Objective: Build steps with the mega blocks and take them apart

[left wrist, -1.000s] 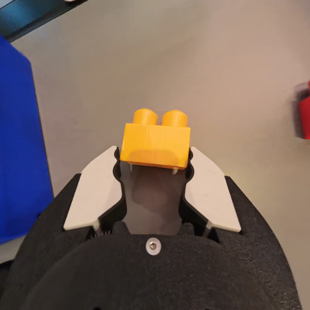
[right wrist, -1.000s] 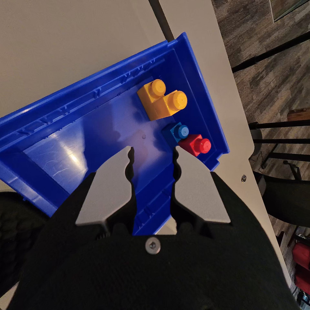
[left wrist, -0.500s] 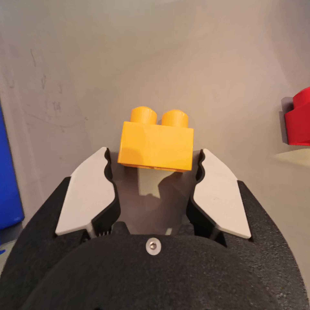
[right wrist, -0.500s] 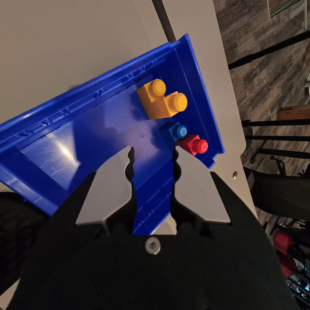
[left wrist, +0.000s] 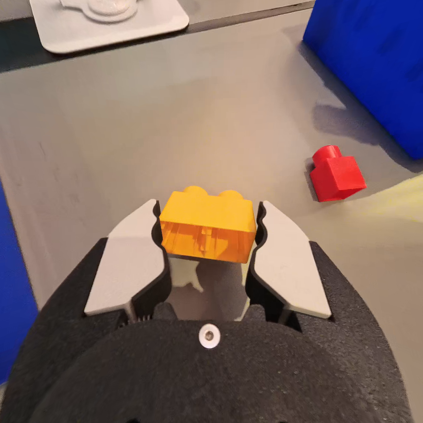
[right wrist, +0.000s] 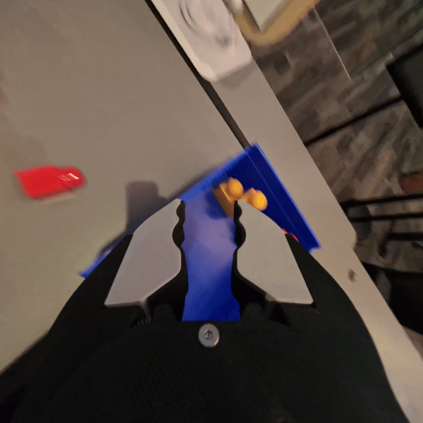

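My left gripper [left wrist: 207, 206] is shut on a yellow two-stud block [left wrist: 207, 226]. The block is tilted, with its hollow underside towards the camera, just above the grey table [left wrist: 160, 114]. A red one-stud block [left wrist: 336, 178] lies on its side on the table to the front right; the blurred right wrist view also shows it [right wrist: 48, 180]. My right gripper [right wrist: 208, 203] is open and empty over a blue bin [right wrist: 281, 194]. Yellow blocks [right wrist: 240, 194] lie in that bin, and a bit of red [right wrist: 290, 235] shows behind the right finger.
The blue bin's outer wall [left wrist: 377, 57] stands at the far right, and more blue [left wrist: 9, 274] fills the left edge. A white tray [left wrist: 109, 23] lies beyond a dark seam; it also shows in the right wrist view [right wrist: 212, 34]. The table edge [right wrist: 332, 217] drops to dark flooring.
My left gripper opened around the yellow block, then closed on it again and swung; the block now tilts underside up. My right gripper swung fast, so its view is blurred and the bin sits lower.
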The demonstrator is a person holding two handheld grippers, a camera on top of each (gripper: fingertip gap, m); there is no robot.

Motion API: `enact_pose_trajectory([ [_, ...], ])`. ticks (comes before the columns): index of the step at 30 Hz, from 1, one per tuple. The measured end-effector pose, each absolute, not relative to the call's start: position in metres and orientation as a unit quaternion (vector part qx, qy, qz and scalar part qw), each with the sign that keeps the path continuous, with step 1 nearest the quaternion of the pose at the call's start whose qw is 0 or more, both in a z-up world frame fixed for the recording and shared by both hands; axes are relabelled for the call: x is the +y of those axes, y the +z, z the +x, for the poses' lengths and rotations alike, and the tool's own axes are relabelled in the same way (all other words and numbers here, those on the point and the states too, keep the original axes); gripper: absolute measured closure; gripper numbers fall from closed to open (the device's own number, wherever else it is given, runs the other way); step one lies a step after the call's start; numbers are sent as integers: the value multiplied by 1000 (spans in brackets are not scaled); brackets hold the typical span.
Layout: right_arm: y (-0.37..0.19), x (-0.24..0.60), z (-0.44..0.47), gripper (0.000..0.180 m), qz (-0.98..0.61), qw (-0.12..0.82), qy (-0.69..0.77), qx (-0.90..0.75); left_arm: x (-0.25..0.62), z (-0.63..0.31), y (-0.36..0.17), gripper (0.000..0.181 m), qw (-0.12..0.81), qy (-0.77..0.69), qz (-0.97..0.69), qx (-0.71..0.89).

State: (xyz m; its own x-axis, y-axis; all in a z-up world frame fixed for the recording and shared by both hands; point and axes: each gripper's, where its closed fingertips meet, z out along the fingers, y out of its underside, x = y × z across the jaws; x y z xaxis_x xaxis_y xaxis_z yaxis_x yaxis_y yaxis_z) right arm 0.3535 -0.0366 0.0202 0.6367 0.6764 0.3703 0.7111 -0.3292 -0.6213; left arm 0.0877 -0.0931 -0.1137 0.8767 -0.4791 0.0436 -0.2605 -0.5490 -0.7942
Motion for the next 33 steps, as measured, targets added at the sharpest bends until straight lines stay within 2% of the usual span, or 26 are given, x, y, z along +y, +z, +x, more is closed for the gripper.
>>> enact_pose_trajectory([
  [6, 36, -103, 189, 138, -733, 381, 321, -463, -114, 95, -67, 100, 484, -122, -829, 251],
  [11, 44, -115, 117, 136, -676, 334, 571, -325, -134, 83, -14, 100, 547, -51, -790, 274],
  [16, 16, -124, 96, 117, -665, 221, 655, -281, -155, 87, 18, 100, 578, -63, -763, 284],
  [21, 11, -165, 76, 113, -596, 42, 755, -270, -162, 87, 34, 100, 596, -54, -747, 289],
  [23, 21, -181, 74, 115, -539, -30, 801, -261, -162, 86, 35, 100, 595, -54, -747, 290],
  [24, 28, -187, 76, 129, -505, -63, 823, -253, -162, 88, 34, 100, 593, -62, -747, 294],
  [25, 30, -191, 77, 135, -489, -86, 832, -247, -162, 90, 32, 100, 591, -76, -748, 294],
  [26, 27, -192, 75, 141, -491, -90, 830, -247, -162, 89, 28, 100, 583, -83, -753, 293],
  [28, 17, -187, 72, 141, -518, -64, 813, -259, -160, 85, 18, 104, 564, -87, -768, 291],
  [33, 12, -171, 85, 142, -559, 69, 734, -380, -171, 87, 12, 96, 521, -232, -773, 277],
])
